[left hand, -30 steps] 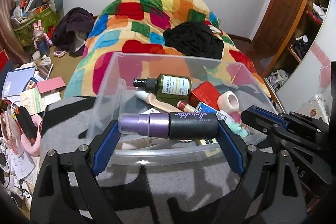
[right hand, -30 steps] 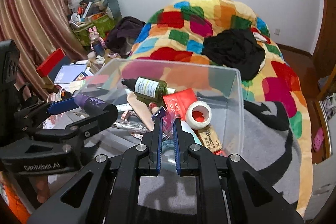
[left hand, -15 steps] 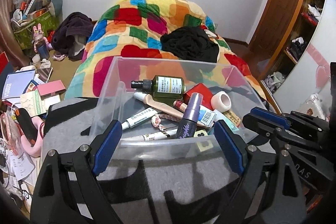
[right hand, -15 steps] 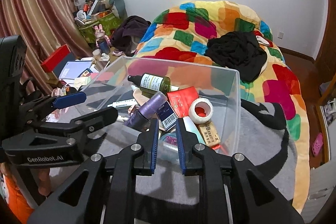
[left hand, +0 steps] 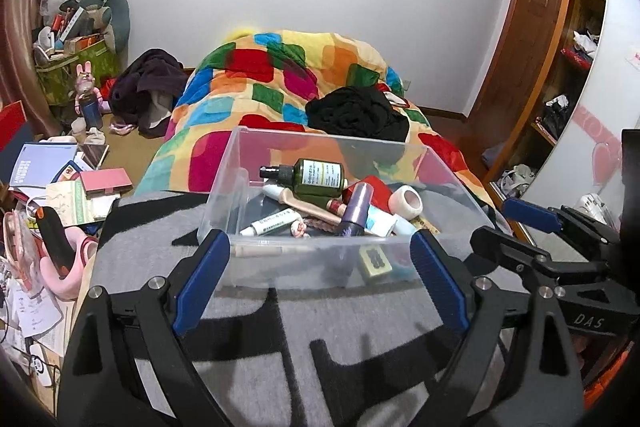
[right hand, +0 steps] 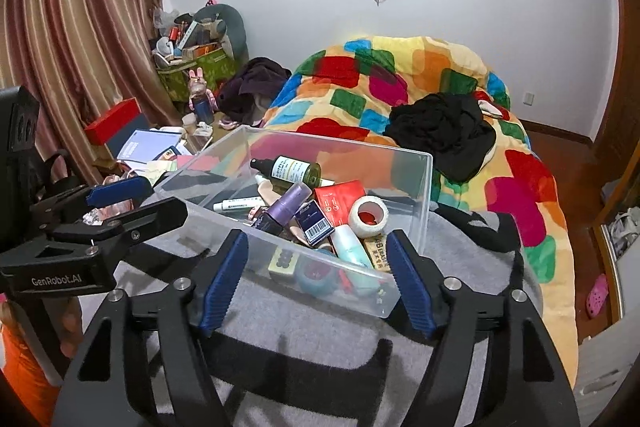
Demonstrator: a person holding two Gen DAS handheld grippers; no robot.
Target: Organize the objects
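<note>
Clear plastic bin sits on the grey blanket, already loaded; purple bottle leans on the green bottle beside the tape roll. Left gripper is spread wide with nothing in it; right gripper has its jaws opening, nothing between them, just short of the bin's near wall. Risks, as I judge them: a finger clipping that wall could shove the bin across the soft blanket; the propped purple bottle may roll.

Bed under patchwork quilt, grey blanket, clear bin
</note>
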